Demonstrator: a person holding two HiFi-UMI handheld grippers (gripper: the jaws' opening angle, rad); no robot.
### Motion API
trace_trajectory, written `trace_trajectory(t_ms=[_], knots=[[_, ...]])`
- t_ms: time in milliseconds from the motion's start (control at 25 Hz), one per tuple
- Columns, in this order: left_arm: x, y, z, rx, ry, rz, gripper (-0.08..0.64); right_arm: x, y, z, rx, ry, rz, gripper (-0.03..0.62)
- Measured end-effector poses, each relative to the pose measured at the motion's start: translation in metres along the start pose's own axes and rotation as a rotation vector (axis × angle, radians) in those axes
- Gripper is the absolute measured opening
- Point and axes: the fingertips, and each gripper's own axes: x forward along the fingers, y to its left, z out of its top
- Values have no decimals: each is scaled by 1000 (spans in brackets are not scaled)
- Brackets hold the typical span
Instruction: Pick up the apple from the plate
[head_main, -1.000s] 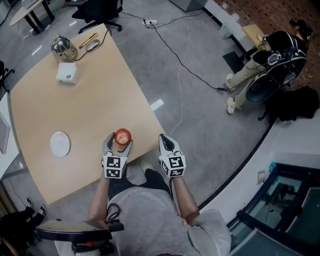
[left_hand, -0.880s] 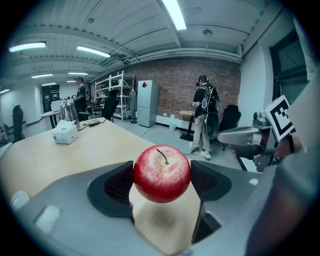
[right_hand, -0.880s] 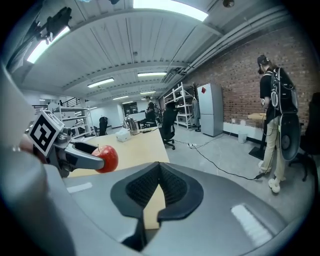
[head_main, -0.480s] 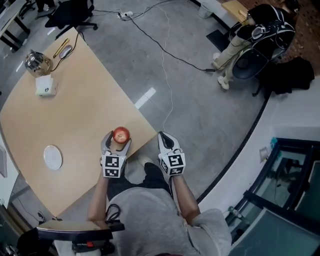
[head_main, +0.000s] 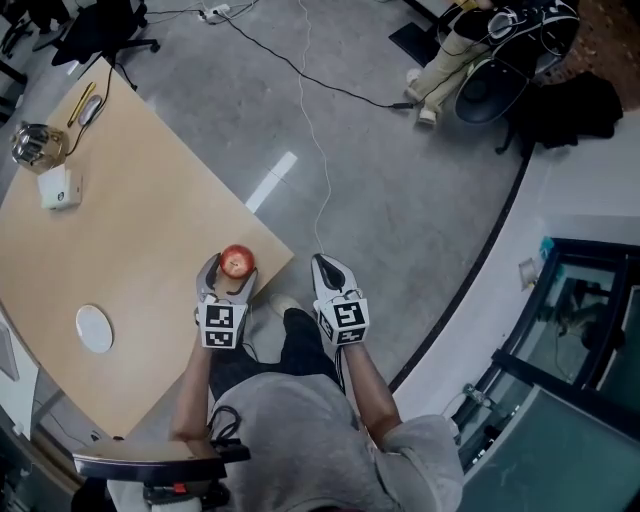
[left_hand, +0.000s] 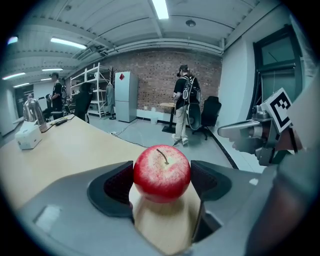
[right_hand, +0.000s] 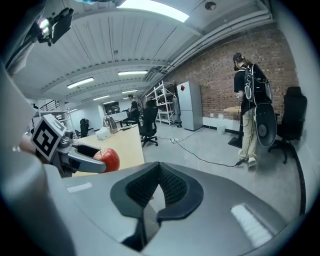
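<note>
Left gripper clamped on red apple, above right corner of wooden table. Right gripper pinched closed, empty, just right. White plate well left.

Red apple, stem up, clamped in left gripper.

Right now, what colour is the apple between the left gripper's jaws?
The apple is red with fine pale speckles, paler around the stem. The left gripper view shows it best.

Apple sits between the left gripper's jaws, over the table's near corner. Plate lies on the table, well apart to the left. Right gripper is right of the table edge.
</note>
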Motion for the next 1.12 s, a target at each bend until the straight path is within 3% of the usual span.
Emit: trace_trajectory(t_ms=[240,520,1120], knots=[[18,-14,-6,24,22,-6,380,-15,-23,-15,29,0,-29,6],[30,-14,-10,-4,22,-12,381,-17,-36,-28,41,11,-43,8],[30,-10,-10,-27,-17,12,412,-16,-31,-26,37,3,-30,6]])
